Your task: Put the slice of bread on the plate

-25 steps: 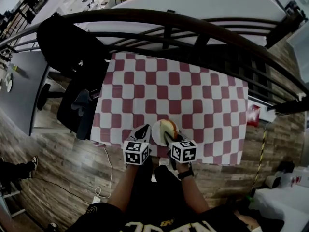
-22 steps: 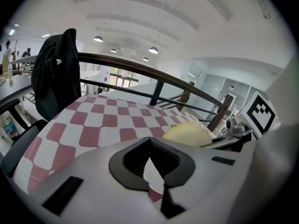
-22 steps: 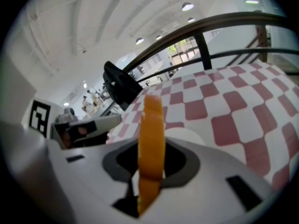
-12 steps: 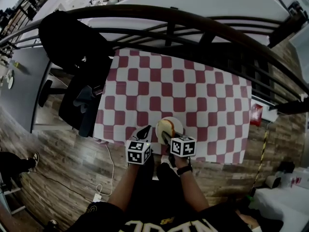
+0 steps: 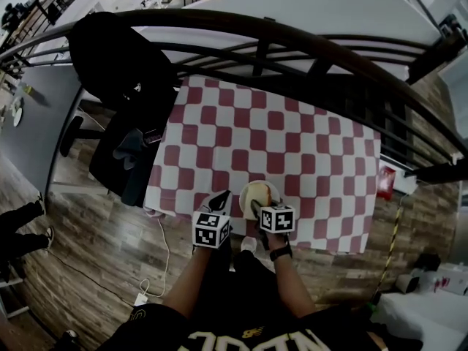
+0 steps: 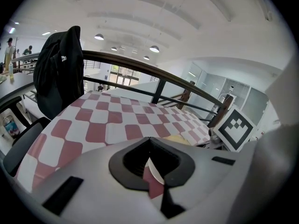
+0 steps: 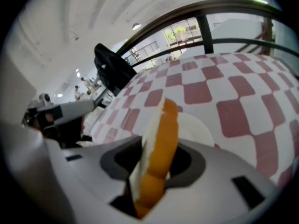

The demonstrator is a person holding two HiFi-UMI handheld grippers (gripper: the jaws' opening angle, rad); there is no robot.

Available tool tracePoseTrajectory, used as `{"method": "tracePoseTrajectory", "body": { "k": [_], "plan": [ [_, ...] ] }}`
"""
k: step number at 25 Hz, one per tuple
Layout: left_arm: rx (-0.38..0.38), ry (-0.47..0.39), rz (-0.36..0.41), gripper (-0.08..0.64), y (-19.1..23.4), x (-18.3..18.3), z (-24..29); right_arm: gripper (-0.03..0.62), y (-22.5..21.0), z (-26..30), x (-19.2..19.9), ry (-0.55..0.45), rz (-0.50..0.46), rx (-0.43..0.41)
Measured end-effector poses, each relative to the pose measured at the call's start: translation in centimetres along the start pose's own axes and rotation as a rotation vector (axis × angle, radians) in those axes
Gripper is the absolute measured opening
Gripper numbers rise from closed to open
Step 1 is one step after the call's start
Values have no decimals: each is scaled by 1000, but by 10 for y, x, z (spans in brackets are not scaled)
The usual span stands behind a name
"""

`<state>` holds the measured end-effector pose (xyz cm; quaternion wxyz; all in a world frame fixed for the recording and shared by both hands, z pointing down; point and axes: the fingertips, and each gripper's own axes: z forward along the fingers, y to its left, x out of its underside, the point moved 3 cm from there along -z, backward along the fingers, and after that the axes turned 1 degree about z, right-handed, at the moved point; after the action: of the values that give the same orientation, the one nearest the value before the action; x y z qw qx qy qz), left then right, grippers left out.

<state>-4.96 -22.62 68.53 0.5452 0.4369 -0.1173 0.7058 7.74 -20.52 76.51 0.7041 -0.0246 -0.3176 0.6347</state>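
At the left, a black jacket (image 5: 121,61) hangs over a chair beside the left edge of the table (image 5: 292,134), which is covered by a red and white checked cloth. The left hand-held gripper (image 5: 220,199) hovers over the table's near edge, just left of the plate (image 5: 250,193). Its jaws are drawn together with nothing gripped; only a sliver of plate rim and cloth shows past them.

The change is on the right. Over the last second the right hand-held gripper (image 7: 156,160) has sunk towards the plate, which sits close to the near edge at about its middle, and has tipped more steeply down. Its jaws are now opening. The slice of bread (image 7: 161,139) still stands on edge between them, white crumb to the left and orange crust to the right, and the pads still seem to touch its lower part.

This looks like the start of the release, so the task is nearly done. The slice is directly above the white plate, whose surface shows just beyond it in the right gripper view. I cannot tell whether its lower edge already rests on the plate.
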Motion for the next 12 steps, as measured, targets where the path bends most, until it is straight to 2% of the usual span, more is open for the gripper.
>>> {"method": "tracePoseTrajectory", "body": {
  "k": [3, 4, 6, 8, 12],
  "plan": [
    [4, -19, -2, 20, 3, -7, -2, 183, -12, -2, -1, 24, -51, 124],
    [4, -28, -4, 20, 4, -10, -2, 225, -16, -3, -3, 35, -88, 175],
    [3, -43, -10, 20, 8, -15, -2, 358, -24, -6, -4, 72, -178, 263],
    [-1, -52, -18, 20, 12, -17, -3, 385, -27, -9, -4, 87, -209, 300],
    [0, -65, -20, 20, 14, -26, -1, 391, -30, -23, -16, 29, -204, 327]
  ]
}}
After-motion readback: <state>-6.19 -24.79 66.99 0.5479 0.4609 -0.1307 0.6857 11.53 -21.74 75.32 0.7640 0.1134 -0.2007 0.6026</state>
